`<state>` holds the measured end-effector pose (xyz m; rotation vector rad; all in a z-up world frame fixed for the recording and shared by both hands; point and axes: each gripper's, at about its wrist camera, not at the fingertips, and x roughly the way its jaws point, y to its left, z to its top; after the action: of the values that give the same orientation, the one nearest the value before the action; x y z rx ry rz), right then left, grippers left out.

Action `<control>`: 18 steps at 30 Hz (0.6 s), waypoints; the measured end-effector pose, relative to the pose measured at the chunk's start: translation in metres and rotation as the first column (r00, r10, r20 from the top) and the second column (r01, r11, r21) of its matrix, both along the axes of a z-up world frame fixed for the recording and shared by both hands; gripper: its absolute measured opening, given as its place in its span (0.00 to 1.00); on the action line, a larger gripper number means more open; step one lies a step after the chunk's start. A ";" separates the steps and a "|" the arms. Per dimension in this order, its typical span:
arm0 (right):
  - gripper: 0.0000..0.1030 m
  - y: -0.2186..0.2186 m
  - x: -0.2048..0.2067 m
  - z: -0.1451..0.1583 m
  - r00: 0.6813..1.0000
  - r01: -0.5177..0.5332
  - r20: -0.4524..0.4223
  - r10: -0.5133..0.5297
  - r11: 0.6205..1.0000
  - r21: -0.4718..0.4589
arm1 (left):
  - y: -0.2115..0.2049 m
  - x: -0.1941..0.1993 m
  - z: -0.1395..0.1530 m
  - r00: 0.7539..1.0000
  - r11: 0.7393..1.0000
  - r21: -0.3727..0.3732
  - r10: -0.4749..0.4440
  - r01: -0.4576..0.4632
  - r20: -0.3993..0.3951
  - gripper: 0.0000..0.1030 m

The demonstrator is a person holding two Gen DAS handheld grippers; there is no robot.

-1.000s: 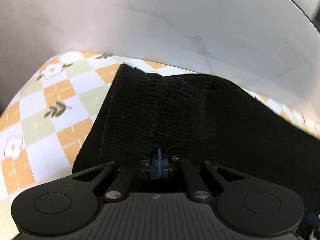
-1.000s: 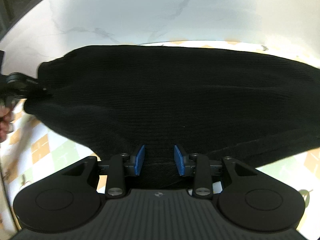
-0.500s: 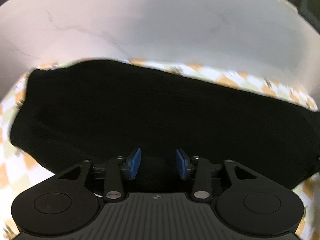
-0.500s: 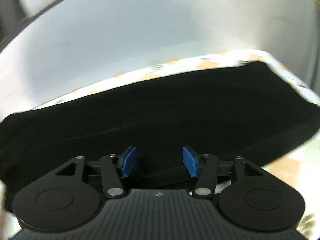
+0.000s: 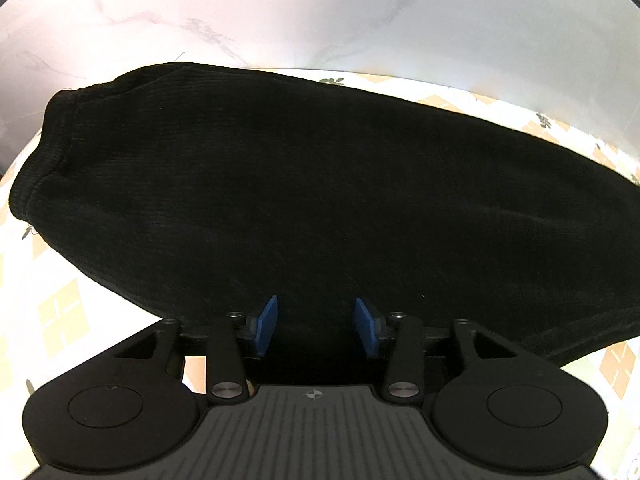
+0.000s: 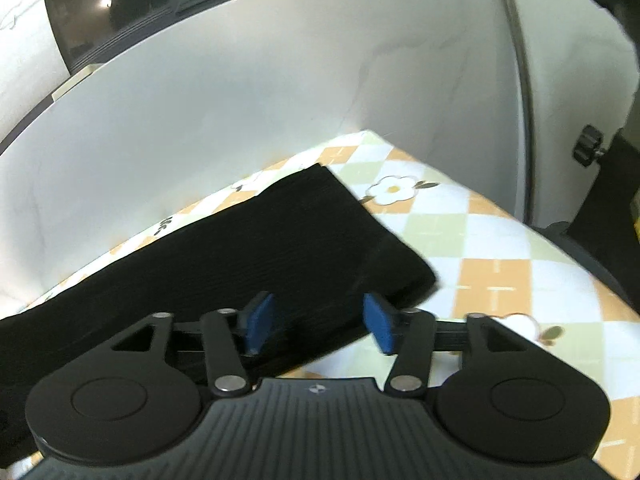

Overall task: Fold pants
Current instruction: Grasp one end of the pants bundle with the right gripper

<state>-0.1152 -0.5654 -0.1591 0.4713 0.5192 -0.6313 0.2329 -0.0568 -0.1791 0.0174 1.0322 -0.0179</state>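
Black ribbed-knit pants point(image 5: 320, 200) lie folded into a long, soft-edged band on a checked cloth point(image 6: 500, 248) of orange, pale green and white diamonds with printed daisies. Their long axis runs left to right along a white marbled backboard point(image 5: 320, 12), ribbed waistband at the left end. Both the left gripper point(image 5: 316, 326) and right gripper point(image 6: 318, 326) hold their blue-padded jaws parted, empty, over the near edge.

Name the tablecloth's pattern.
Tablecloth: orange, green and white diamond check with white flowers; clearest in right wrist view.
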 end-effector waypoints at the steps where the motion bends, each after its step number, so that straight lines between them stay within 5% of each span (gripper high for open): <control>1: 0.59 0.000 -0.005 -0.002 1.000 0.004 -0.001 -0.004 1.000 0.002 | -0.002 -0.002 0.000 1.000 1.000 0.007 0.004 -0.004 0.000 0.45; 12: 0.73 -0.038 -0.005 -0.021 0.991 0.054 0.118 -0.070 0.990 0.130 | -0.012 -0.006 0.000 1.000 1.000 0.012 0.005 -0.005 -0.013 0.52; 18: 0.72 -0.041 0.004 -0.026 0.978 0.046 0.190 -0.091 0.972 0.229 | -0.015 -0.003 -0.003 0.999 0.999 0.022 -0.033 0.033 -0.014 0.56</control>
<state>-0.1114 -0.6065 -0.1852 0.7603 0.3856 -0.5872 0.2295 -0.0719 -0.1818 0.0544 1.0459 -0.0369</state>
